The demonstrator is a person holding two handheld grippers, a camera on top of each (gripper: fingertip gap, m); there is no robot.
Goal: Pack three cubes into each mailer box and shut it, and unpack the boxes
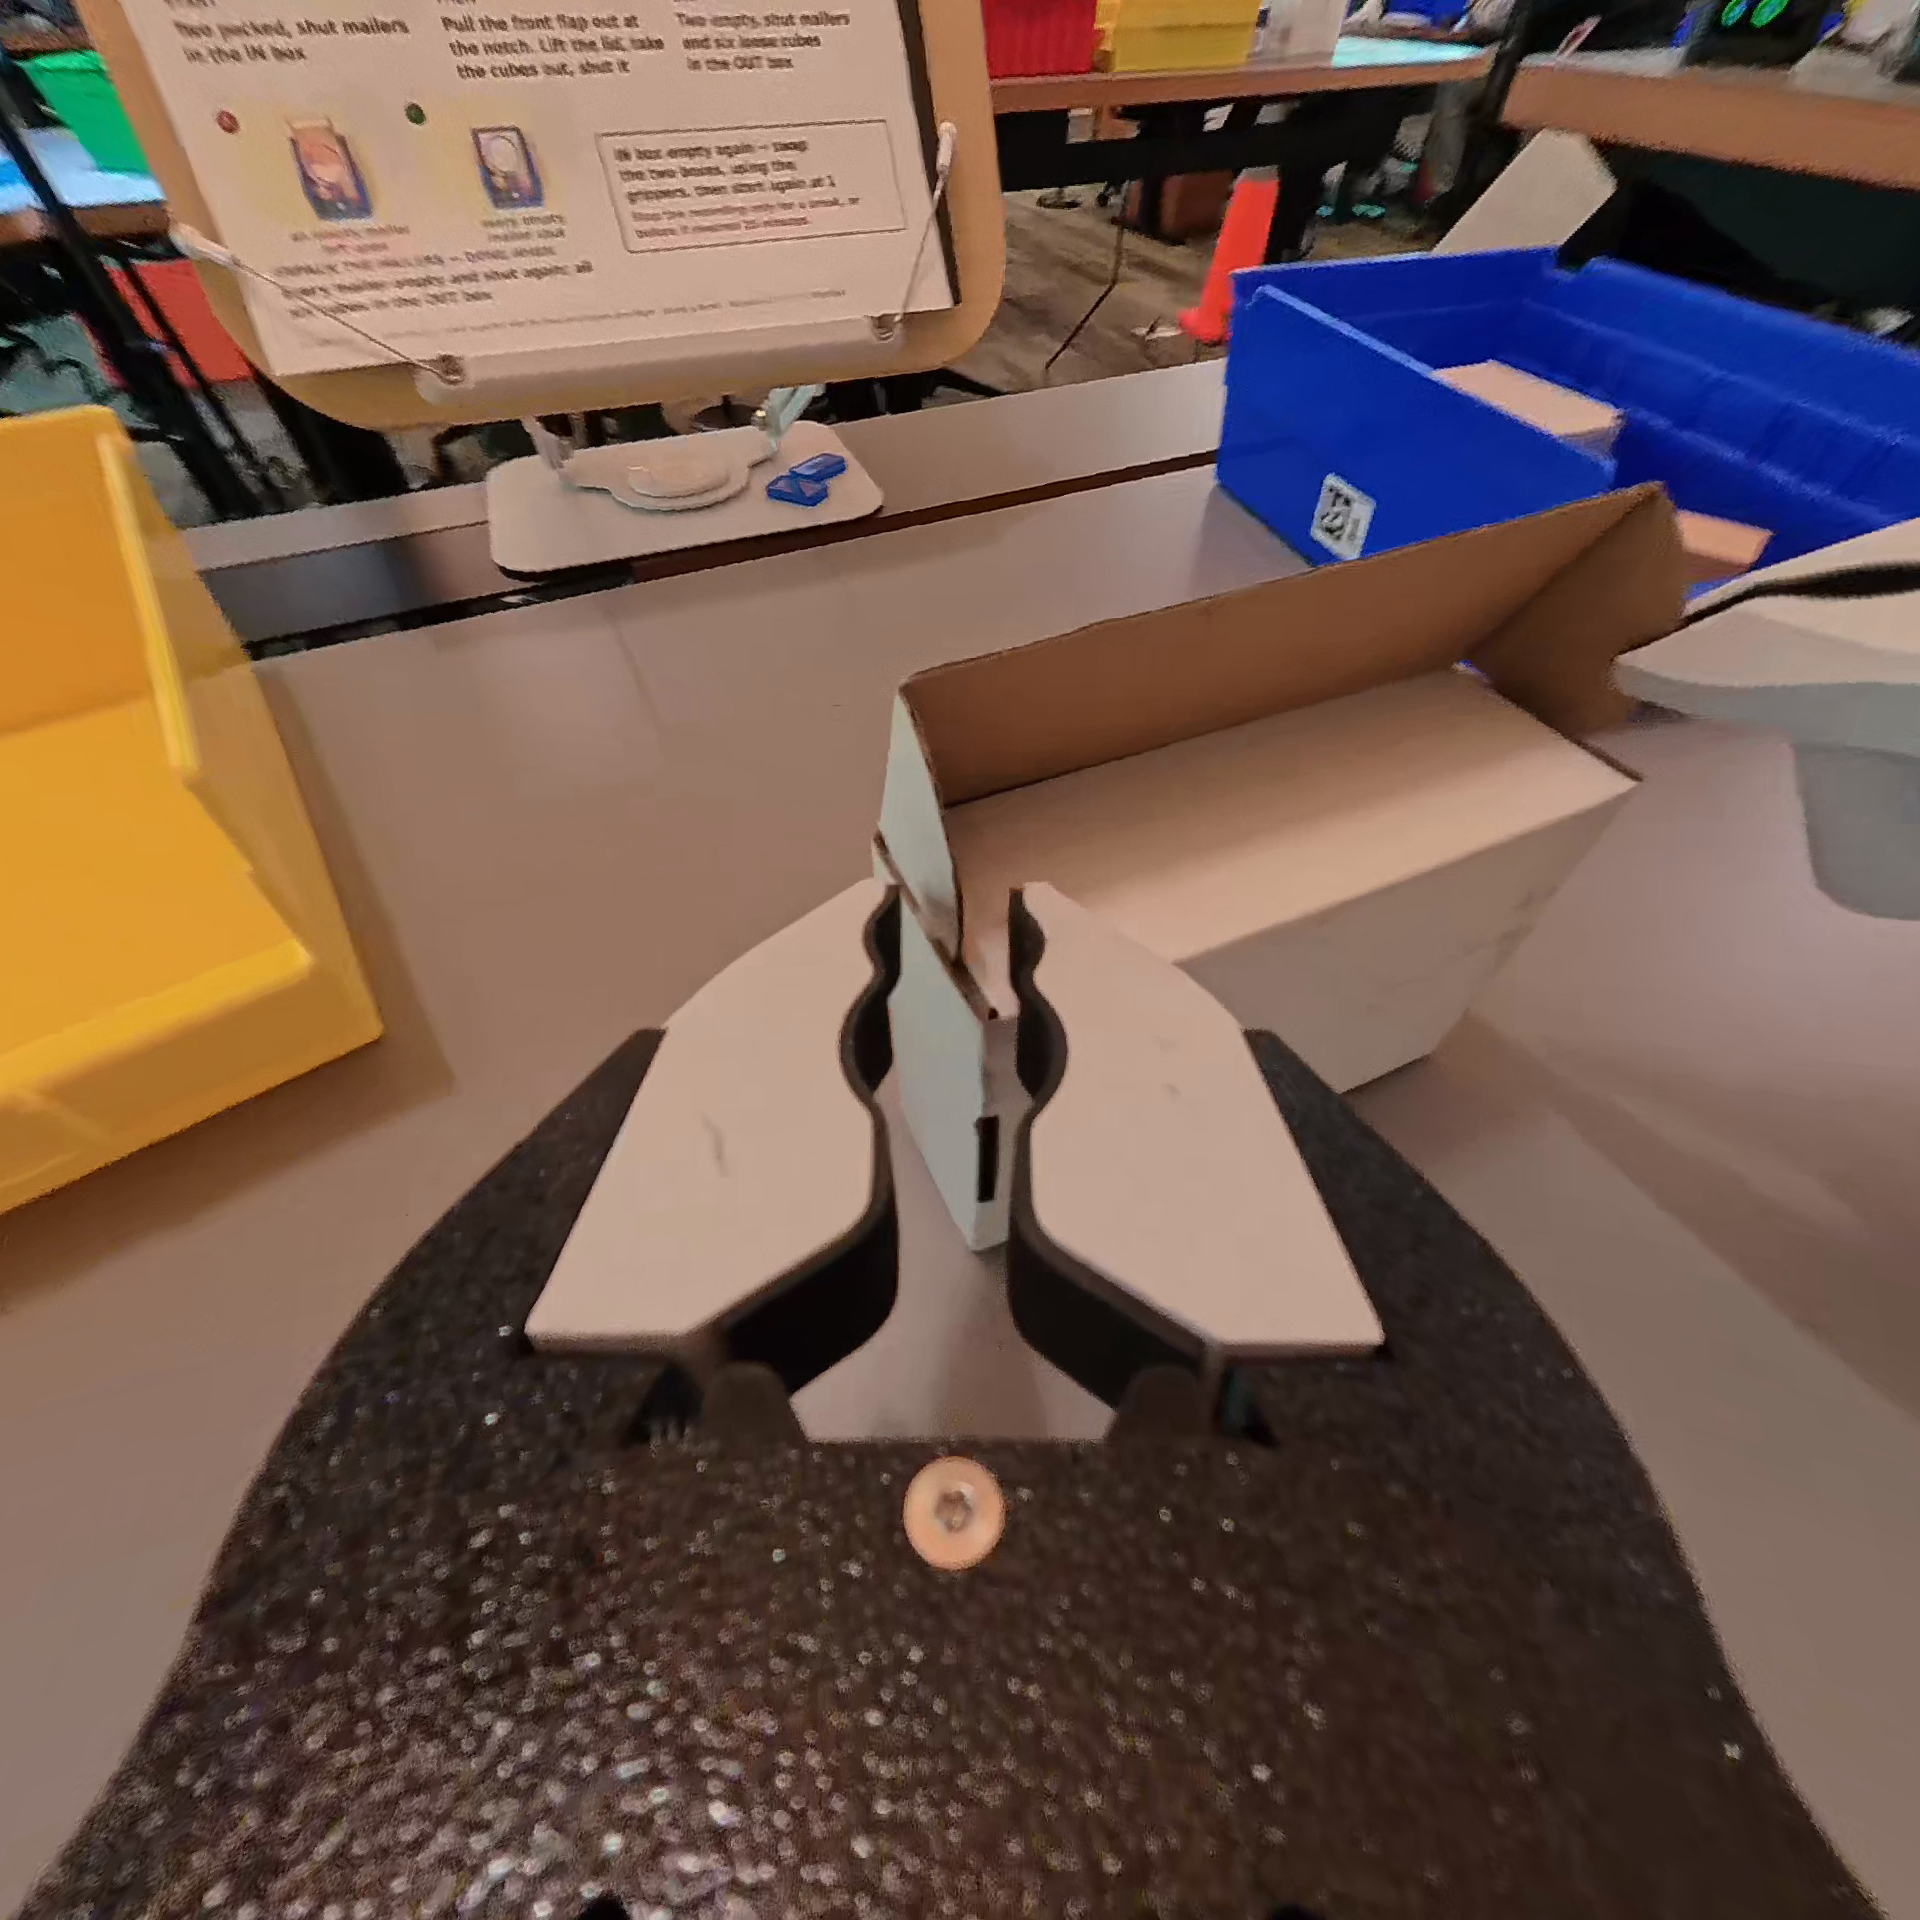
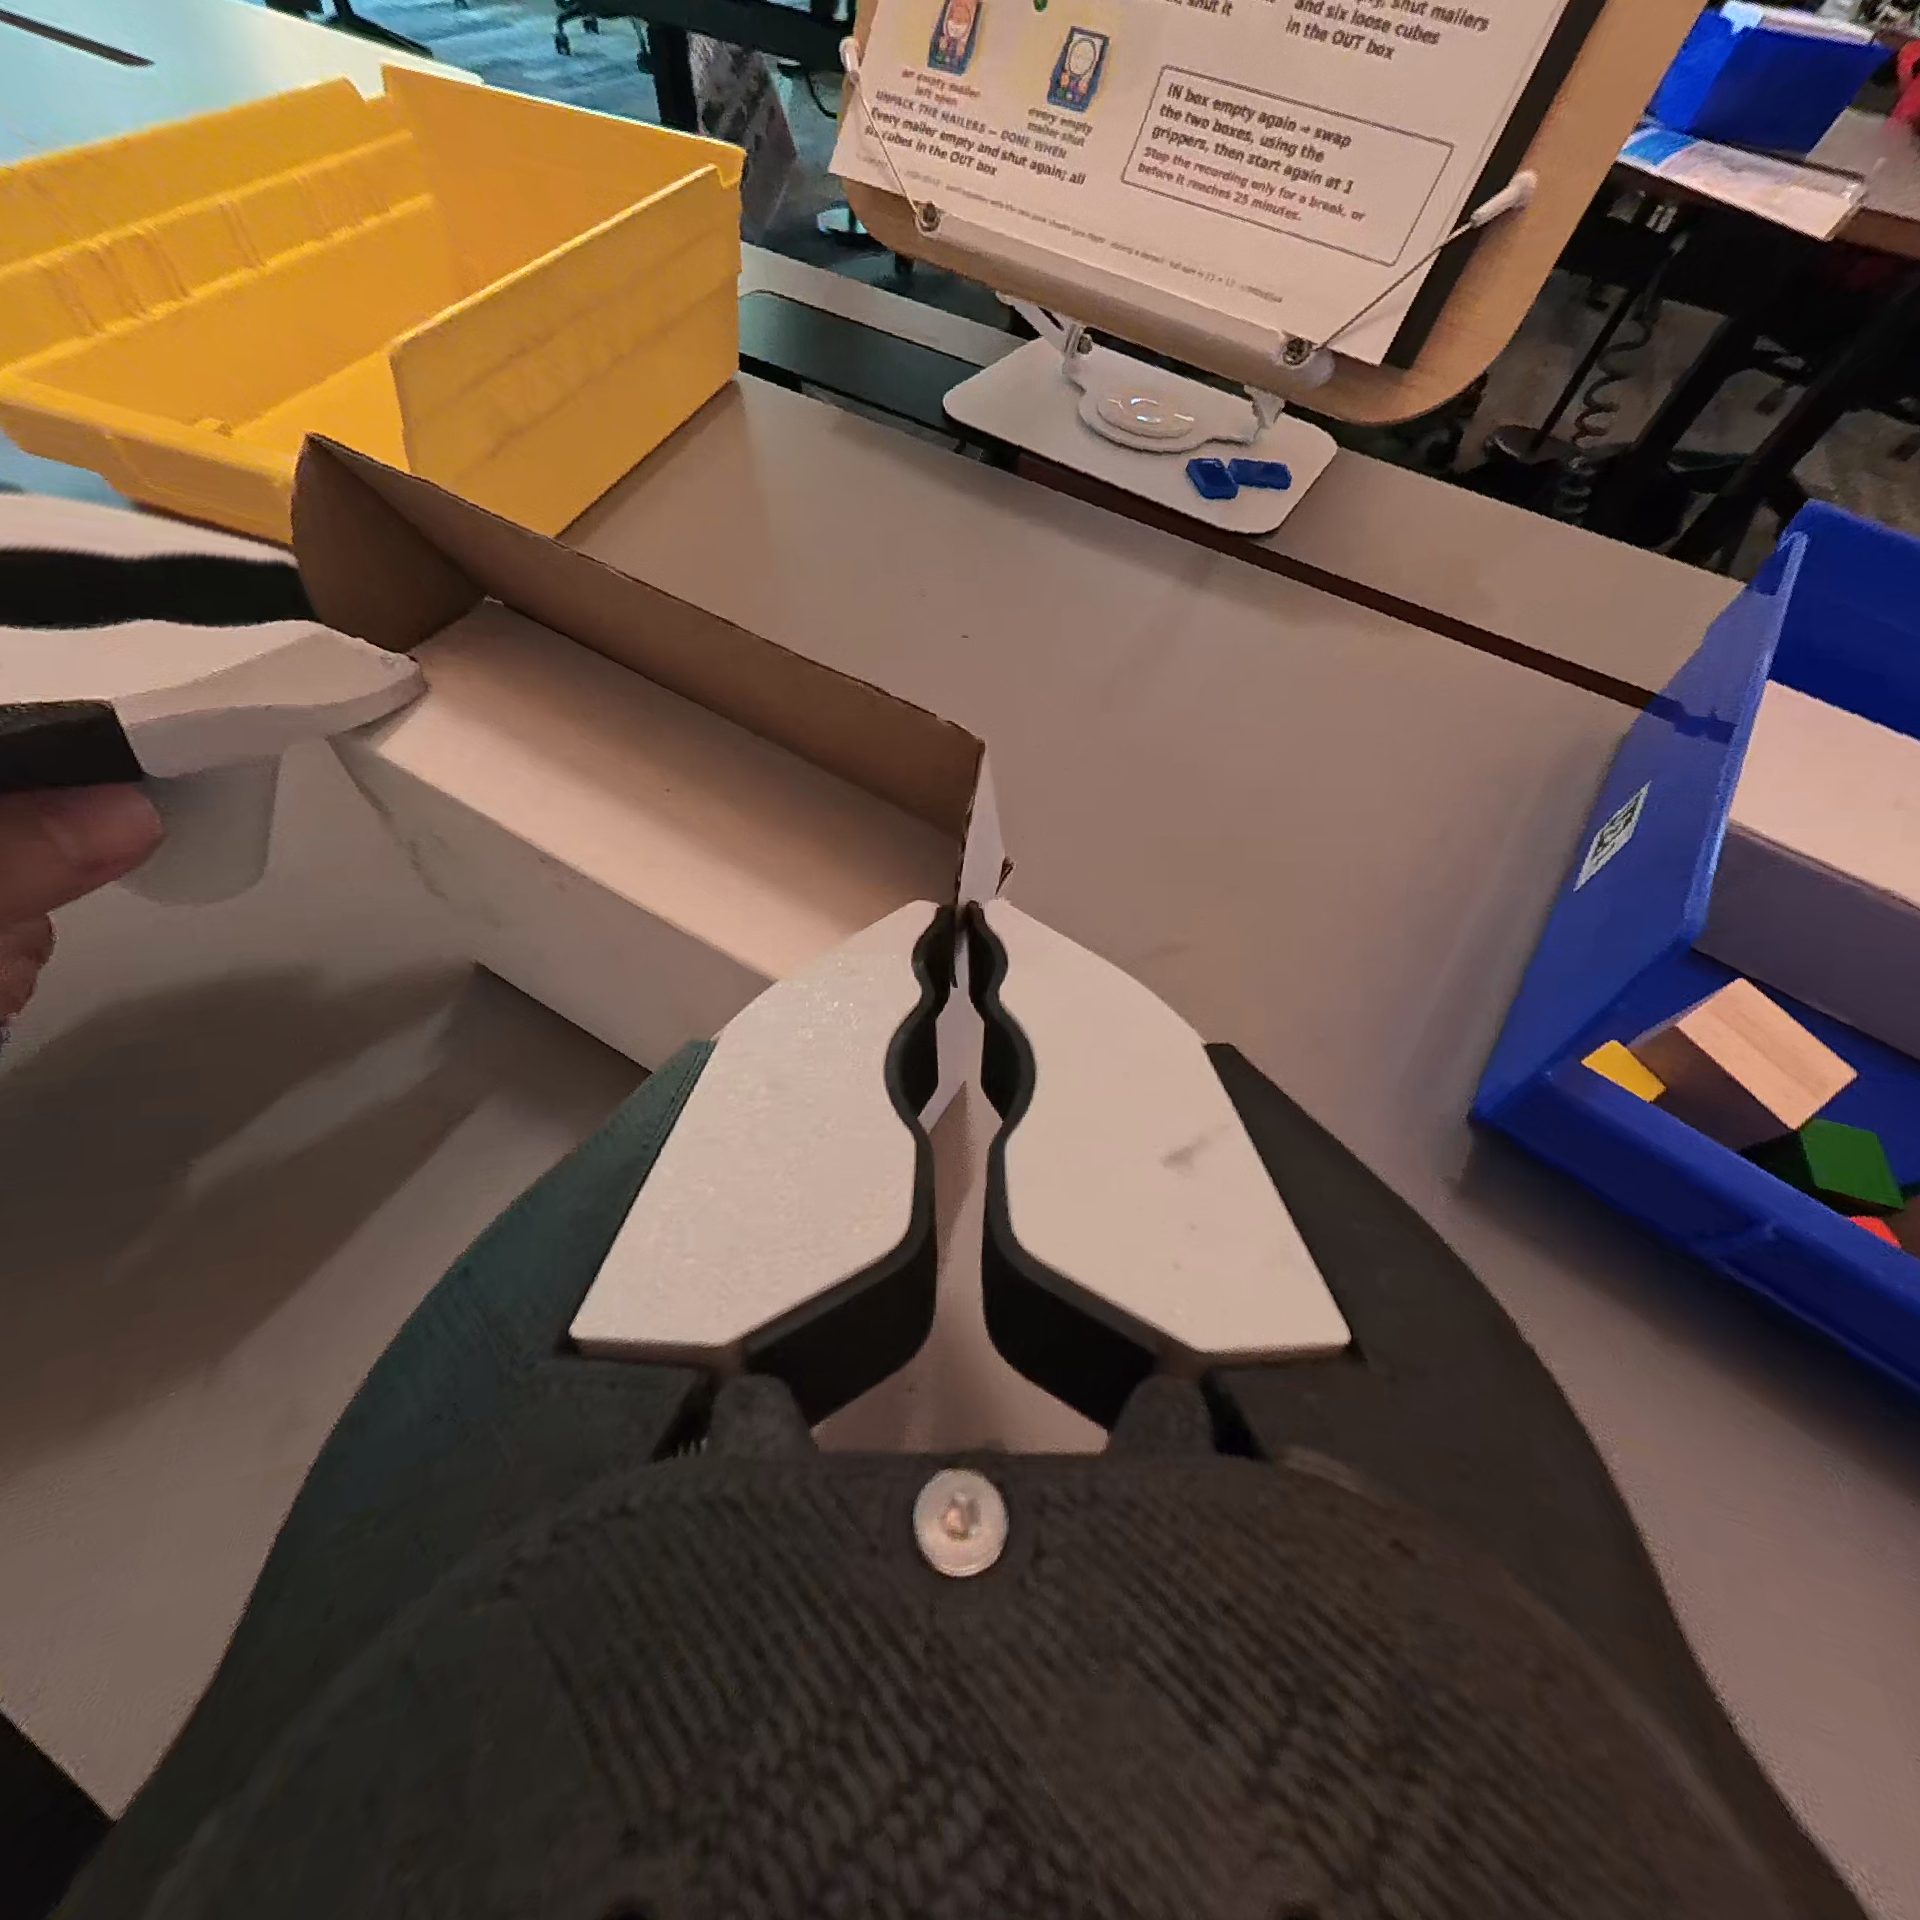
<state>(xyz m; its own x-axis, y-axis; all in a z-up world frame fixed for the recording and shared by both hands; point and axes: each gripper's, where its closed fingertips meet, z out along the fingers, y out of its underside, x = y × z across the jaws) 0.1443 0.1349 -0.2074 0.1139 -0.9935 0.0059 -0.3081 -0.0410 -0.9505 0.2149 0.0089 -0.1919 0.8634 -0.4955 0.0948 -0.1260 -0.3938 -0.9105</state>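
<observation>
On the grey table, my left gripper and right gripper are each pinching a side flap of the white mailer box.

Behind your grey worktable you had wooden-topped benches on dark legs, an orange cone standing on the speckled carpet floor, red and yellow crates on the far bench, and a dim room beyond, lit softly from above.
</observation>
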